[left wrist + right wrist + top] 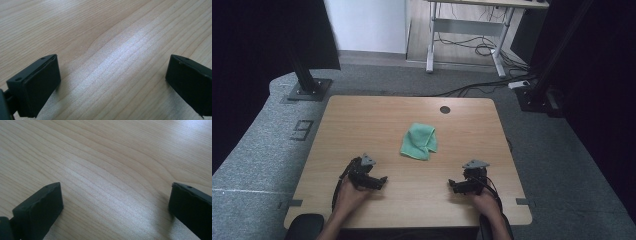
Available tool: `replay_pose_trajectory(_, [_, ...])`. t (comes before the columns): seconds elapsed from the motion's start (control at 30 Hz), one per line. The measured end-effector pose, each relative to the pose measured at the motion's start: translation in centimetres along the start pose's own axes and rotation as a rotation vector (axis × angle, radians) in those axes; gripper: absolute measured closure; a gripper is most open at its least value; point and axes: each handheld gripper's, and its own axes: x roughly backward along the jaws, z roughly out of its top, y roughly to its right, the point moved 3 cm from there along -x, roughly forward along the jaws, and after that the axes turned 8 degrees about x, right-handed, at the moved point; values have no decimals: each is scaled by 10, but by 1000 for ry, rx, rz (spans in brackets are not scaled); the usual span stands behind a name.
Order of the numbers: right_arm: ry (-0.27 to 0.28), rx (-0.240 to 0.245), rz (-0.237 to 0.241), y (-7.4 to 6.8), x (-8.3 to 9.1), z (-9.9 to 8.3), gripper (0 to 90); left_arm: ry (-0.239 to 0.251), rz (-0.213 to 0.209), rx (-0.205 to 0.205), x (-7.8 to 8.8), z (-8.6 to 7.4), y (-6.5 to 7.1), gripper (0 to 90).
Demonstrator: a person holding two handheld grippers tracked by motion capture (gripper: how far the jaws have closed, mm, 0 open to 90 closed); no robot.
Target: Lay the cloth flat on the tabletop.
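Both tongs rest low on the wooden bench (362,125) near the person's edge, the left tongs (373,181) and the right tongs (460,186) well apart, each with jaws spread wide and nothing between them. Farther out, between the two and near neither, a crumpled green cloth (419,141) lies at mid-bench.

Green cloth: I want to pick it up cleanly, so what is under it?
The green cloth lies crumpled and folded on the bare wooden table. Nothing pokes out at its edges, but whatever its folds cover is hidden.
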Motion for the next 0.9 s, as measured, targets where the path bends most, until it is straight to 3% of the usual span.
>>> replay_pose_trajectory(0.9, [0, 0, 0, 0, 0, 0, 0, 6, 10, 15, 0, 1, -1, 7])
